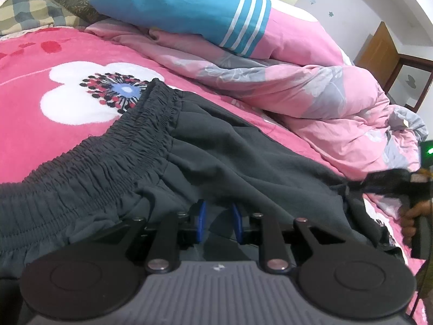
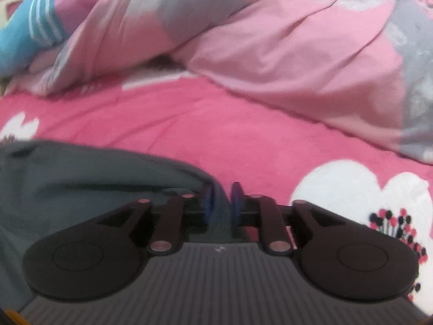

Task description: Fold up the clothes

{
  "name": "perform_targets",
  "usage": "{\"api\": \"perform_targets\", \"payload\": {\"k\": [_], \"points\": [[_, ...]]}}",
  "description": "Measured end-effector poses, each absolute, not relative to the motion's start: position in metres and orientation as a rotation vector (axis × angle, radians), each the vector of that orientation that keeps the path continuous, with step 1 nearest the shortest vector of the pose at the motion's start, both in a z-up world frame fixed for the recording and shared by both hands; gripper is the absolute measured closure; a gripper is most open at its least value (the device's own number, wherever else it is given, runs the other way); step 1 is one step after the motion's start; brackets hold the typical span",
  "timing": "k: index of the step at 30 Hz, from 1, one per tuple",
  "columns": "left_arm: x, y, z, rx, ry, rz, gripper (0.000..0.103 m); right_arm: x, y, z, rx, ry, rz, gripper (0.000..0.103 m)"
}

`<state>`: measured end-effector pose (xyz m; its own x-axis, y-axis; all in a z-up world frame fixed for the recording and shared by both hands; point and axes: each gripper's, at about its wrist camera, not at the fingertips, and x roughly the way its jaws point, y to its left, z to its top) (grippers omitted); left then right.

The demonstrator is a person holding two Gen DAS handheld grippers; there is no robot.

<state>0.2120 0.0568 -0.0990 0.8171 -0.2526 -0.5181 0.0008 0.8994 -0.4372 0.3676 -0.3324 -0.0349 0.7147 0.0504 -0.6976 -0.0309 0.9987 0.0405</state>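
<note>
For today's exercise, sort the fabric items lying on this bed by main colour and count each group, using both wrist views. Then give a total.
Dark grey: 1, the shorts
Hot pink: 1, the flowered bedspread
Pale pink and grey: 1, the rumpled quilt
Blue with white stripes: 1, the pillow
Checked or leaf-patterned: 2, the cushions
Total: 6

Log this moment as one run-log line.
stage: gripping | item: dark grey trousers on pink bedsheet | left gripper: cloth between pads | right gripper: at trouser edge | fold: not yet made
</note>
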Motion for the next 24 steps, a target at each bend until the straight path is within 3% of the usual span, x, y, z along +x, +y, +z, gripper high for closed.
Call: {"api": "perform_targets", "payload": {"k": [7,12,15,20,24], "points": [[0.211,0.06,-0.1,-0.454,0.599,-0.139,0.081,0.362,-0.256,0.012,-0.126,0.674,0.319,0.075],[0.211,0.061,-0.101,-0.461,0.594,-0.134,0.081,0.392,-0.161,-0.019,-0.162,0.84,0.64,0.077],[0.21,0.062,-0.102,-0.467,0.589,-0.138,0.081,0.426,-0.124,-0.053,-0.223,0.921,0.619,0.084],[0.21,0.065,-0.103,-0.488,0.586,-0.147,0.081,0.484,-0.15,-0.052,-0.119,0.85,0.311,0.086],[0.21,0.066,-0.103,-0.493,0.588,-0.149,0.081,0.462,-0.221,-0.01,0.029,0.802,0.212,0.083]]}}
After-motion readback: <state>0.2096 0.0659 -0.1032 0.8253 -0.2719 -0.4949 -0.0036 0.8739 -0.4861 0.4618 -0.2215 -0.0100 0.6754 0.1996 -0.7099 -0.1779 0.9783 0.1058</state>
